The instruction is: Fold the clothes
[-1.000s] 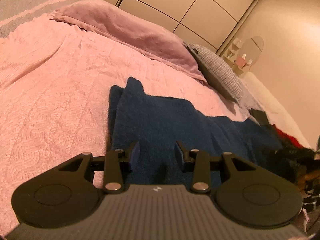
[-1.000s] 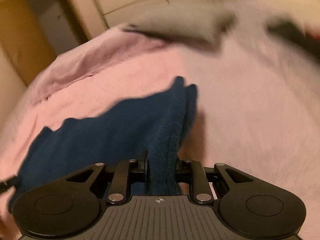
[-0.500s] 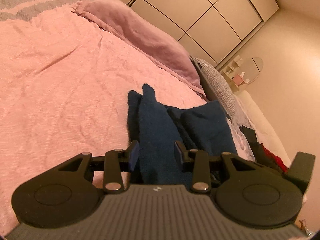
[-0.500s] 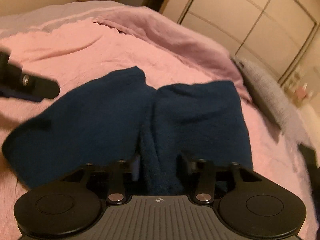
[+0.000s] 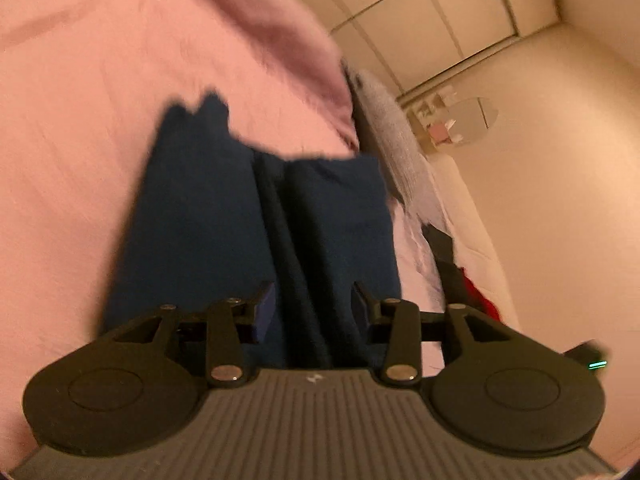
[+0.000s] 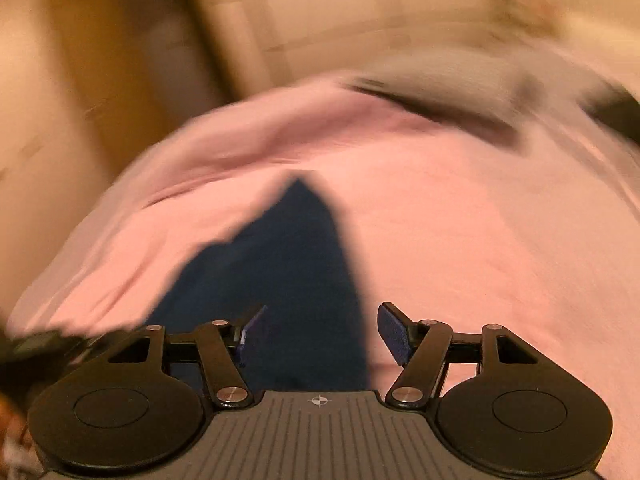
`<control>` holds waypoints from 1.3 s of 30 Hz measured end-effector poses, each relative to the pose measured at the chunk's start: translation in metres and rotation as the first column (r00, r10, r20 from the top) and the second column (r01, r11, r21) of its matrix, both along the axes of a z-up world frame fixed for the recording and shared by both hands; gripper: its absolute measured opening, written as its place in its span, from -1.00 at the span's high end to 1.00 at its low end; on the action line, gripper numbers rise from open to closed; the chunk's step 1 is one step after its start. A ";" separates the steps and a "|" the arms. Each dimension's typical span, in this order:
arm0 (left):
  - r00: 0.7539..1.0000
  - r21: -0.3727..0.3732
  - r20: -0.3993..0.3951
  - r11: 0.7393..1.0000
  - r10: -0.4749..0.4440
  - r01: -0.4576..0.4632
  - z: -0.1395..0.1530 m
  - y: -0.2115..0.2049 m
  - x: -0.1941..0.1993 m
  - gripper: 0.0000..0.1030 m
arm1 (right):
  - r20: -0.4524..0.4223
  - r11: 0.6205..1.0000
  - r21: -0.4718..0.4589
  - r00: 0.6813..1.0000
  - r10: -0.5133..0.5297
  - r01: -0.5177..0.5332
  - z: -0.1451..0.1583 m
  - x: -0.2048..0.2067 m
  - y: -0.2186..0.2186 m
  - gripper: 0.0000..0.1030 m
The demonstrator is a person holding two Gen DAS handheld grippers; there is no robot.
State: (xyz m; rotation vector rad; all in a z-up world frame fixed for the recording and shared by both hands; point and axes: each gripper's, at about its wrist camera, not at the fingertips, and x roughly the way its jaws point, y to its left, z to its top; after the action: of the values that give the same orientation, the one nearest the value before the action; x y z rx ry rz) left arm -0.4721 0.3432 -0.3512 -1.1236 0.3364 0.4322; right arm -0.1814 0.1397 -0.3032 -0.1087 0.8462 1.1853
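Here the blue garment (image 5: 256, 216) lies on the pink bedspread (image 5: 72, 160), its long axis running straight ahead of the left gripper (image 5: 310, 306) — jaws opening, straddling a fold; the right gripper (image 6: 320, 332) is opening too, pads clear — neither nearer.

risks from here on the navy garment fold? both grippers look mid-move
1. The right hand-held gripper is opening, pads clear of the navy garment; its released edge could slump and undo the fold.
2. A ridge of cloth runs between the left hand-held gripper pads, which are opening too; dragging it may bunch the layers.
3. Both views are blurred, so placement on the pink bedspread is hard to judge.
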 end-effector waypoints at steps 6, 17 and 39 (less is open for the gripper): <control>0.999 -0.149 0.042 0.989 0.024 -0.018 -0.028 0.010 0.034 0.21 | -0.269 0.981 -0.093 0.944 -0.192 0.173 -0.073 0.059 -0.001 -0.03; 0.996 -0.078 0.085 0.996 -0.033 0.039 -0.031 0.029 0.066 0.73 | -0.341 0.989 -0.125 0.933 -0.112 0.073 -0.079 0.066 0.027 0.22; 0.996 0.209 -0.015 0.974 0.089 -0.084 -0.017 0.071 -0.019 0.75 | -0.037 0.957 -0.110 0.963 0.266 -0.269 -0.052 -0.033 0.109 0.61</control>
State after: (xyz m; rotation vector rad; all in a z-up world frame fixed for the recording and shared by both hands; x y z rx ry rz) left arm -0.4912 0.4137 -0.3677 -0.9314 0.2576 0.5460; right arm -0.2147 0.2487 -0.3549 -0.3130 0.9391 1.3927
